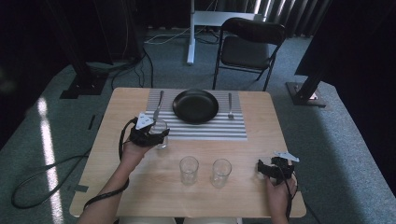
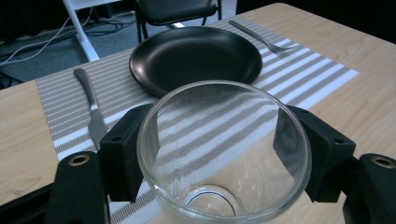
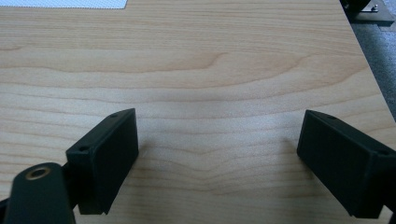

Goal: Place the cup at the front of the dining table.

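Note:
My left gripper point(image 1: 158, 135) is shut on a clear drinking glass point(image 2: 223, 154), its two black pads pressed on the glass's sides. The glass point(image 1: 160, 133) is upright at the near left edge of the striped placemat point(image 1: 205, 130). Beyond it on the mat lie a black plate point(image 2: 196, 58), a knife point(image 2: 91, 109) on one side and a fork point(image 2: 261, 38) on the other. My right gripper point(image 3: 219, 161) is open over bare wood, with nothing between its fingers. It rests near the table's front right corner point(image 1: 276, 169).
Two more clear glasses point(image 1: 189, 169) point(image 1: 221, 172) stand side by side on the wooden table point(image 1: 261, 196) between my hands. A black folding chair point(image 1: 250, 44) stands beyond the far edge. Cables lie on the floor at the left.

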A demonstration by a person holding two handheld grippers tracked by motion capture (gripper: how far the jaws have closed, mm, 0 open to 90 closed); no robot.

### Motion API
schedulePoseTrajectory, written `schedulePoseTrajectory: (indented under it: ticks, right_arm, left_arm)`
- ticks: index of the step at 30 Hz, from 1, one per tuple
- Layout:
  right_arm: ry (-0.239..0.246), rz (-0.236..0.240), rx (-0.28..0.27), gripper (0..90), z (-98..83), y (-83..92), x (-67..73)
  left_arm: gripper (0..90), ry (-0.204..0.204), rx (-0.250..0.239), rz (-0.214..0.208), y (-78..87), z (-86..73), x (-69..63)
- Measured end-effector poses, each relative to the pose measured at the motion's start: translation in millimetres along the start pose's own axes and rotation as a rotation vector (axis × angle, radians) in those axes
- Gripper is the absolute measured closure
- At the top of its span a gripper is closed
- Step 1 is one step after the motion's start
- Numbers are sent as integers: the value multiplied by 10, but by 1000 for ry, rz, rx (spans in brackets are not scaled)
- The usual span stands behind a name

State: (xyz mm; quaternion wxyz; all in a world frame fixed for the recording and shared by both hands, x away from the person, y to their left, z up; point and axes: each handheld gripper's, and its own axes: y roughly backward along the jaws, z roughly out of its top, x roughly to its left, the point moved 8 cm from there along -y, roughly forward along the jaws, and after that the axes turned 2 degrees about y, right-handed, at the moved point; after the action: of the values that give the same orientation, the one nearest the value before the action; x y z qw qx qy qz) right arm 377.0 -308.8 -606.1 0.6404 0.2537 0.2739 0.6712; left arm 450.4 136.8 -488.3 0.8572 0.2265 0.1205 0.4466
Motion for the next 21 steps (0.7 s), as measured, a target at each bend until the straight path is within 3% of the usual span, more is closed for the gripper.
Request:
schedulePoseTrajectory:
  ticks: [9, 21]
  right_arm:
    - [0, 0, 0, 120, 0, 0, 0]
    - [0, 0, 0, 120, 0, 0, 0]
  left_arm:
    - [294, 43, -17, 30, -159, 194, 96]
    - [294, 55, -5, 61, -363, 374, 218]
